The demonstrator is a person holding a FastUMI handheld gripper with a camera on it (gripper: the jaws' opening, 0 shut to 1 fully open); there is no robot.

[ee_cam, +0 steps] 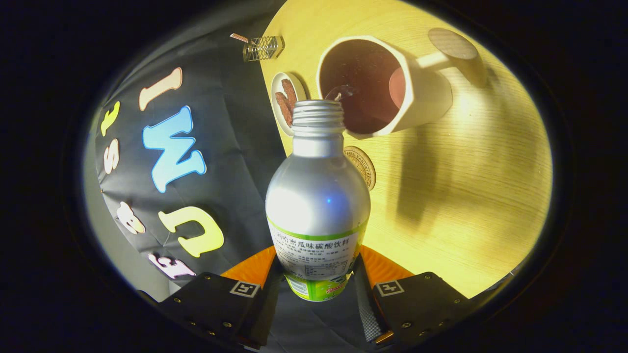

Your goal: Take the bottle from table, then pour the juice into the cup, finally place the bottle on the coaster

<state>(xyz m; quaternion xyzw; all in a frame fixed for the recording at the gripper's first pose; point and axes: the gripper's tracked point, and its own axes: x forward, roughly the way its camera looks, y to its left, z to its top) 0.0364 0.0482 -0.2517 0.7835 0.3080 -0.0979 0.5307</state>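
My hand-held gripper (318, 279) is clamped on the bottle (318, 206), one finger pressing each side of its labelled lower body. The bottle is uncapped and tipped over, its threaded mouth lying at twelve o'clock from my fingers, right at the rim of the cup (387, 86). A thin clear stream leaves the mouth and falls into the cup's dark inside. The cup stands on the wooden bench (466, 196), its handle pointing to about two o'clock. The round coaster (363, 166) lies on the bench just behind the bottle's shoulder, partly hidden by it. At eleven o'clock from the bottle's mouth sits a small dish (287, 100) with brown pieces in it.
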